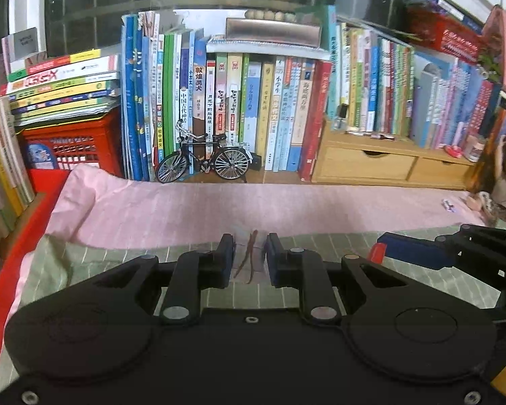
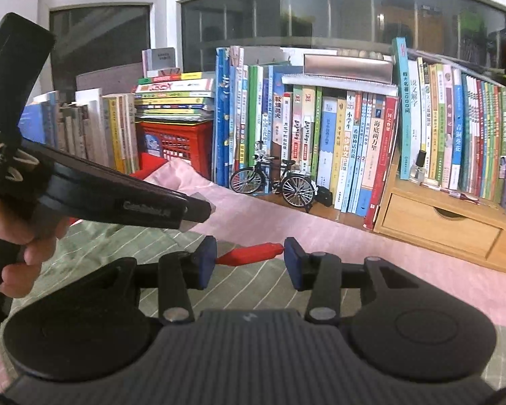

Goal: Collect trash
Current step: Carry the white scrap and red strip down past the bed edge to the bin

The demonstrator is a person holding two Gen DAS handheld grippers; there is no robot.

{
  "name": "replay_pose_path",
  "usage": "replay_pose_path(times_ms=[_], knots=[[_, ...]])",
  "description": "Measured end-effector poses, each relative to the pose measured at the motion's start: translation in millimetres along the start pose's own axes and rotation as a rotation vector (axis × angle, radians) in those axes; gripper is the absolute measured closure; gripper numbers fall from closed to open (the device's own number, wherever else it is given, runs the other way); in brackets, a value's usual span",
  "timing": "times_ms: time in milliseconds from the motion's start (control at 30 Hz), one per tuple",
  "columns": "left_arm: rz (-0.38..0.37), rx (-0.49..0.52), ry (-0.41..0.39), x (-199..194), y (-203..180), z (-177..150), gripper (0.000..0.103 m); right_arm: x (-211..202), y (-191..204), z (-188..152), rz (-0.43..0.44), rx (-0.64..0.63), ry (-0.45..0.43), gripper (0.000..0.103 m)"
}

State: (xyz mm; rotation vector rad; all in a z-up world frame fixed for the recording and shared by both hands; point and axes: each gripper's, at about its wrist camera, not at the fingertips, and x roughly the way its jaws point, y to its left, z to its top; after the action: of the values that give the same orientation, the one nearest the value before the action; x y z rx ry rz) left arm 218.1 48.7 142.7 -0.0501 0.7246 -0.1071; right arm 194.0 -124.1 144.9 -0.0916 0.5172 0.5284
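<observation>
Grip status: thin brown scrap is pinched in left hand-held gripper, red wrapper is clamped across right hand-held gripper, both above striped cloth. Grips should be kept tight until a bin is reached; none is seen.

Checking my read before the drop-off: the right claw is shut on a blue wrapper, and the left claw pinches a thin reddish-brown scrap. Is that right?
Not quite. The wrapper in the right claw is red, not blue; only the claw's pads are blue. The right wrist view shows it spanning the gap between them. The rest holds: the left claw pinches a thin reddish-brown scrap.
</observation>
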Motion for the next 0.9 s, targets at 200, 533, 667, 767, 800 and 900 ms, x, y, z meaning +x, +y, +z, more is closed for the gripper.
replay_pose_path(times_ms=[200, 533, 667, 767, 800, 900], knots=[[-0.005, 0.011, -0.027, -49, -4, -21, 0.083, -44, 22, -7, 0.001, -0.019, -0.022, 0.055], [-0.03, 0.002, -0.061, -124, -13, -75, 0.083, -112, 50, -27, 0.011, -0.018, -0.061, 0.055], [-0.076, -0.02, -0.061, -146, -18, -109, 0.083, -135, 59, -44, 0.007, -0.006, -0.063, 0.055], [-0.099, -0.004, -0.073, -163, -24, -140, 0.083, -151, 66, -58, 0.001, 0.001, -0.063, 0.055], [-0.105, 0.001, -0.078, -168, -26, -149, 0.083, -156, 68, -63, -0.003, 0.0, -0.065, 0.055], [-0.122, 0.013, -0.085, -182, -32, -176, 0.083, -171, 74, -79, -0.009, 0.006, -0.065, 0.055]])
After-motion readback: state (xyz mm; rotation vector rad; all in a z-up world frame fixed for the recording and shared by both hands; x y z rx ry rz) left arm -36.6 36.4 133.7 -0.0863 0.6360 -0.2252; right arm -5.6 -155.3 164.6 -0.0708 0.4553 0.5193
